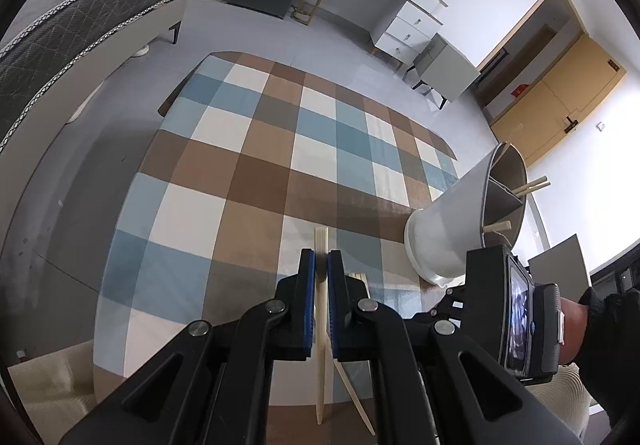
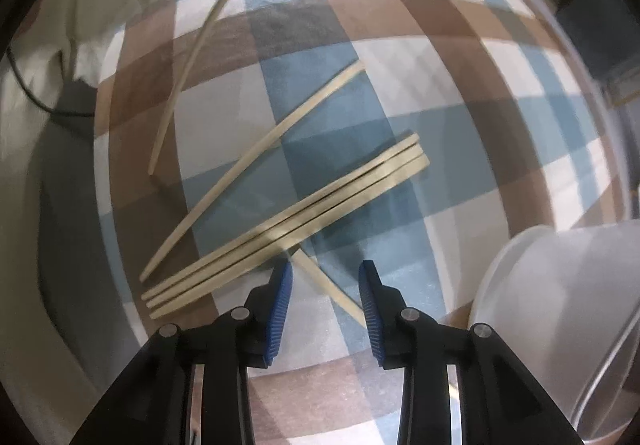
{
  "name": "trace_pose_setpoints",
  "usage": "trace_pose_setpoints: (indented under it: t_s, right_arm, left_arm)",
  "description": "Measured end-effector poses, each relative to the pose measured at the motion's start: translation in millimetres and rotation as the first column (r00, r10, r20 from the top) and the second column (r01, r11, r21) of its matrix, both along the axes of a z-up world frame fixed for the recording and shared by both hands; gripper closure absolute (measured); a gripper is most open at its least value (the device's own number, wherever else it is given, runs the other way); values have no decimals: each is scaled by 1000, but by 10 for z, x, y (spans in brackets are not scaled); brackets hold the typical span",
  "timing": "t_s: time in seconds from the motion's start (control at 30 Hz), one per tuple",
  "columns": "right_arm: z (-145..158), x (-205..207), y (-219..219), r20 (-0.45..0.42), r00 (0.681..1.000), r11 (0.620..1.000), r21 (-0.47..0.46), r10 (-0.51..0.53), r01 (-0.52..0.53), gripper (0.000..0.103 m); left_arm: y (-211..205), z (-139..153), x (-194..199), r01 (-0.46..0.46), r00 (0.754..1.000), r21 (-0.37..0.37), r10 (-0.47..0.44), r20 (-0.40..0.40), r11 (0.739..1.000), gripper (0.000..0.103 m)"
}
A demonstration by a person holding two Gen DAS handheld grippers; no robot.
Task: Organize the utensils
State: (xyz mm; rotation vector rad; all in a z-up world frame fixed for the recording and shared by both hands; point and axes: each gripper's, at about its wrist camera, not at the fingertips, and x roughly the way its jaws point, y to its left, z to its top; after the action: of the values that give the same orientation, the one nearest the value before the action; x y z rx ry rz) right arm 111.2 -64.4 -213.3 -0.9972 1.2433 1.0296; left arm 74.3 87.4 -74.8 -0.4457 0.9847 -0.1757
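Wooden chopstick [image 2: 332,291] between right tool [image 2: 325,277] pads

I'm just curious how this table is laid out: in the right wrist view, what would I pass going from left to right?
Cream cloth → lone chopstick held up off the table → single chopstick lying on the checked tablecloth → bundle of chopsticks → white holder.

The checked blue, brown and cream tablecloth [image 1: 256,149] is looking like soft matt woven cloth. The pale slim chopsticks [image 2: 280,229] lying on it are showing a dry, unvarnished wood or bamboo finish. The white round divided utensil holder [image 1: 448,221] is appearing as smooth plastic with a faint sheen. Both grippers are showing matt black plastic arms with shiny metal pins, and their ribbed blue pads [image 2: 280,309] are looking rubbery.
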Motion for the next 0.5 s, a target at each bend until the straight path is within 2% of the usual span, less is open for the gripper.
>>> trace_pose_setpoints:
  t_s: [0.03, 0.1, 0.17, 0.27, 0.37, 0.43, 0.5]
  right_arm:
    - [-3, 25, 10, -26, 1000, 1000, -6, -12, 12, 75]
    - [2, -1, 29, -31, 1000, 1000, -5, 3, -4, 91]
    - [-2, -33, 58, -12, 1000, 1000, 5, 7, -7, 98]
    - [18, -79, 27, 9, 999, 998, 46, -43, 43, 98]
    - [98, -105, -39, 29, 990, 983, 132, -136, 131, 98]
    - [199, -145, -102, 47, 976, 960, 198, -213, 200, 98]
    - [334, -133, -205, 36, 948, 908, 299, -317, 293, 98]
  left_arm:
    - [11, -8, 12, -1, 1000, -6, 1, -2, 1000, 102]
    - [26, -23, 30, -3, 1000, -20, 3, -9, 1000, 102]
    - [26, -17, 34, -1, 1000, -19, 1, -8, 1000, 102]
    - [-5, 11, 17, 9, 1000, -13, -9, 0, 1000, 102]
    - [-52, 53, -23, 17, 1000, 14, -17, 15, 1000, 102]
    - [-74, 72, -50, 22, 1000, 21, -22, 18, 1000, 102]
    - [-105, 106, -83, 28, 999, 27, -29, 28, 999, 102]
